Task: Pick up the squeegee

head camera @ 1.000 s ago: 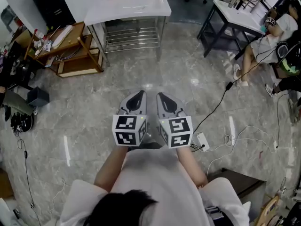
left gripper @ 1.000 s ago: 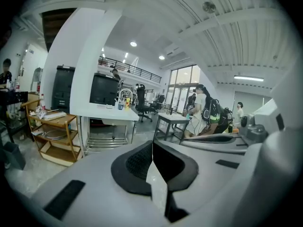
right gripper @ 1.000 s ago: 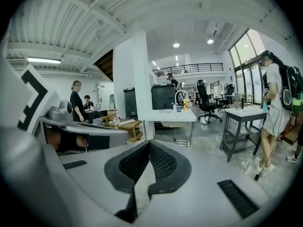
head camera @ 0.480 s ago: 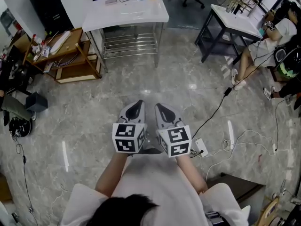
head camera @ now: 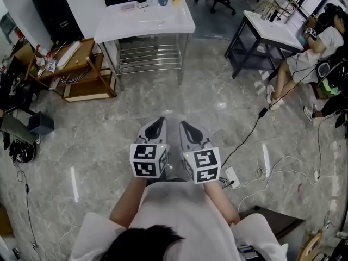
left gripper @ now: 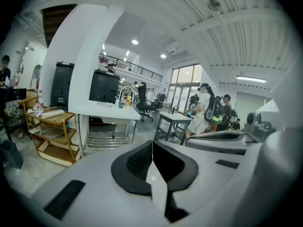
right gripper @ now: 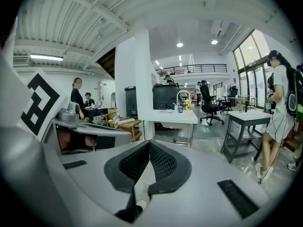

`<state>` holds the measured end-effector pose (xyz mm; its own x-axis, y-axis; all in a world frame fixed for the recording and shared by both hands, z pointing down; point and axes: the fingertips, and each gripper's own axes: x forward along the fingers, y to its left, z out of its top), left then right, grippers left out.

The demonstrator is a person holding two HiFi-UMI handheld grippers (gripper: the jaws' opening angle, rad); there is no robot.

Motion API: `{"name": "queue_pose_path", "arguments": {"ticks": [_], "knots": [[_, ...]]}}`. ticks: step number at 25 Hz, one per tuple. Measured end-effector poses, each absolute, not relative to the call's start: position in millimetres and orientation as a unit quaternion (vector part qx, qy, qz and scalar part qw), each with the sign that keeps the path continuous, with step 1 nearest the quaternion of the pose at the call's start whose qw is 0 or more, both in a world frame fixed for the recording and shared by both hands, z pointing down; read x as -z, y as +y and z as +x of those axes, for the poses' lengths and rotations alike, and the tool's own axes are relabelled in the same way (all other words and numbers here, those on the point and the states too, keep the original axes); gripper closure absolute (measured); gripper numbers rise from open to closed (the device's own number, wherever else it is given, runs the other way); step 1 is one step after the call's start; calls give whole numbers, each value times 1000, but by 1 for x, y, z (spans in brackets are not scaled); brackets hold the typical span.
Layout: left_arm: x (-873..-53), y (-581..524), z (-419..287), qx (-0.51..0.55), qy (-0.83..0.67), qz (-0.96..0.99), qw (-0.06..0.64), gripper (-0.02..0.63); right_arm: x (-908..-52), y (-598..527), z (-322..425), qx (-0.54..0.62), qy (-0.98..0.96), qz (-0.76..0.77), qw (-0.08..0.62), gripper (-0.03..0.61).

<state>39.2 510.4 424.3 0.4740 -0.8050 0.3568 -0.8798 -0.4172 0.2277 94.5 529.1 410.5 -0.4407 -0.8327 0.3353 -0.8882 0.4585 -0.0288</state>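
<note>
Head view: walking closer to the white table point(head camera: 111, 32), holding the left tool point(head camera: 161, 118) and right tool point(head camera: 184, 124) squeezed shut and empty. Not spotting any squeegee yet, so probably still looking for it.

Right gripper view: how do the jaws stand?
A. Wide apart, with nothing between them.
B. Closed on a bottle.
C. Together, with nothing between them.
C: in its own view the right gripper has its jaws meeting along one line with nothing held, and the white table stands well ahead of it.
</note>
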Motion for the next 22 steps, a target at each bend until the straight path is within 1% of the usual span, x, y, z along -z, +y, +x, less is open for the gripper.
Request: {"name": "queue_pose_path", "arguments": {"ticks": [13,16,22], "knots": [[-436,450,34,-96,-500,835,208,586,-417,459,94,-115,-834,524,130,552],[-441,432,32,-101,-497,834,216,587,-426,441,92,-133,-829,527,135,552],[-434,388,11,-102,-495,836,213,586,-422,395,73,-145,-826,530,129,552]]}}
